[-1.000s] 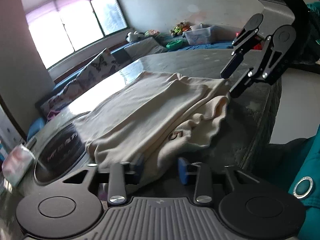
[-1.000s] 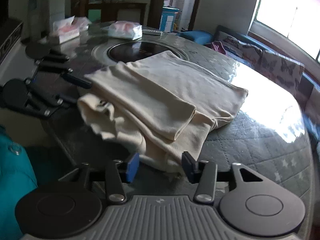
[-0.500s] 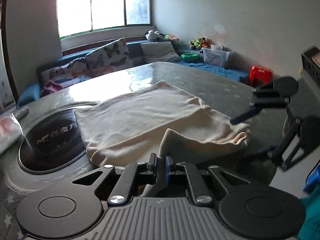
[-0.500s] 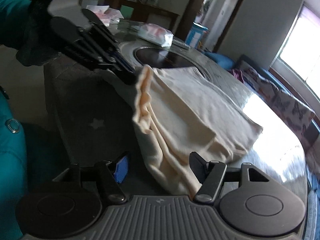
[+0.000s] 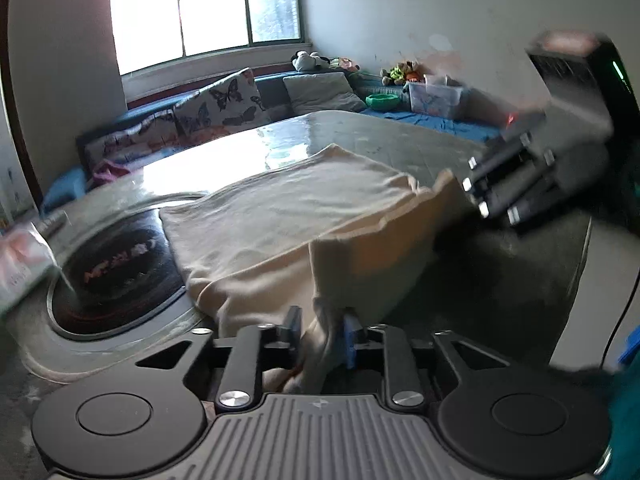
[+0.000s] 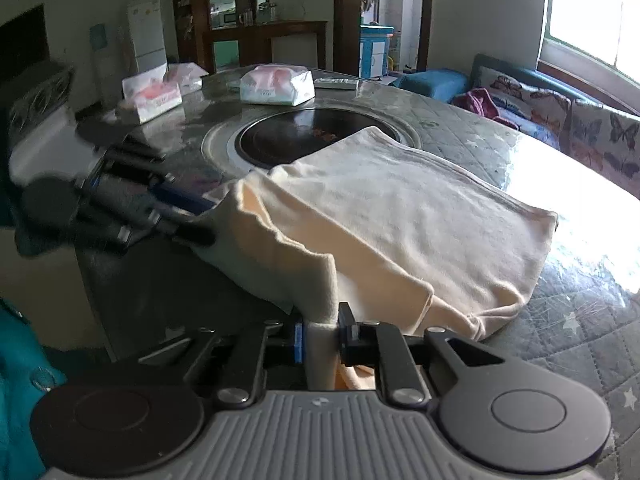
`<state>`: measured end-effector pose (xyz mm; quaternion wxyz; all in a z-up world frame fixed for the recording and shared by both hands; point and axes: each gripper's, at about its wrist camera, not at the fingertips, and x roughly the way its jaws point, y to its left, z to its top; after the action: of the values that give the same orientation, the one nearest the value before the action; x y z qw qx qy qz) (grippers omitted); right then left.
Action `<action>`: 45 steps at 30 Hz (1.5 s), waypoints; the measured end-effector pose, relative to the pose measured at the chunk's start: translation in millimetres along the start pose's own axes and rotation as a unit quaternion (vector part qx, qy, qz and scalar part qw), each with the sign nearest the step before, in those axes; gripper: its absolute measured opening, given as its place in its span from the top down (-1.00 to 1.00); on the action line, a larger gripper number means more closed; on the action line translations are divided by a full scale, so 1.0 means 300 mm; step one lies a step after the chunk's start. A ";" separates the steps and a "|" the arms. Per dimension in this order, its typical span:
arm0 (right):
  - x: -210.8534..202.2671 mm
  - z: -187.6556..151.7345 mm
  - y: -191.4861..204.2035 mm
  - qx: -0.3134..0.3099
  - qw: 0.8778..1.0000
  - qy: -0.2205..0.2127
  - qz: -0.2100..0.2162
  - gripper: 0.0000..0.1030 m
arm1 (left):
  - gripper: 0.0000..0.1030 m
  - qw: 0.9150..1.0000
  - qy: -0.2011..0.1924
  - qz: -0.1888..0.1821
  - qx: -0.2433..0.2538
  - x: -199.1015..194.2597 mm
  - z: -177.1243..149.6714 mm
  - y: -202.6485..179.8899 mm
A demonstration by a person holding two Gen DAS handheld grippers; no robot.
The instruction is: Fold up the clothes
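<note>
**Both claws clamped on the near hem of the cream garment**

Closest to us, our left gripper (image 5: pixel 320 334) is clenched on a bunched fold of the cream garment (image 5: pixel 288 216), cloth squeezed between its blue pads. Our right gripper (image 6: pixel 320 334) is likewise clamped on a corner of the same garment (image 6: pixel 400 216), the fabric pinched upright between its fingers. Between the two claws the near hem is lifted off the surface and hangs taut; each wrist view shows the other claw blurred at the far end of that edge.

Beyond the hem, the rest of the garment lies flat and partly folded on the quilted table (image 6: pixel 460 132), its far corner overlapping the round black inset (image 6: pixel 296 136). Further back on the table sit tissue packs (image 6: pixel 276 86). Past the table, butterfly-print cushions (image 5: pixel 224 104) line a bench under the window (image 5: pixel 204 12).
</note>
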<state>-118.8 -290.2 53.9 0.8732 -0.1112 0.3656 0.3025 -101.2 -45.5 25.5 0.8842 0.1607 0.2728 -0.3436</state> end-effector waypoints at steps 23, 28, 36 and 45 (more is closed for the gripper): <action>-0.166 -0.026 0.081 -0.007 0.999 -0.050 -0.022 0.80 | 0.83 0.996 -0.031 0.012 0.087 -0.154 -0.035 -0.065; -0.297 -0.044 0.146 -0.010 0.999 -0.051 -0.004 0.80 | 0.83 0.997 -0.029 -0.022 0.064 -0.282 -0.022 -0.091; -0.357 -0.034 0.154 0.012 0.998 -0.063 -0.015 0.80 | 0.83 0.997 -0.047 -0.015 0.051 -0.266 0.029 -0.067; -0.283 0.089 -0.011 0.032 0.996 -0.077 -0.030 0.82 | 0.83 0.997 -0.055 0.000 0.051 -0.100 0.151 0.049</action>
<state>-148.1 -319.7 132.7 0.9107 -0.0707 0.3031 0.2718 -92.4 -40.7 80.9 0.8887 0.1866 0.2055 -0.3650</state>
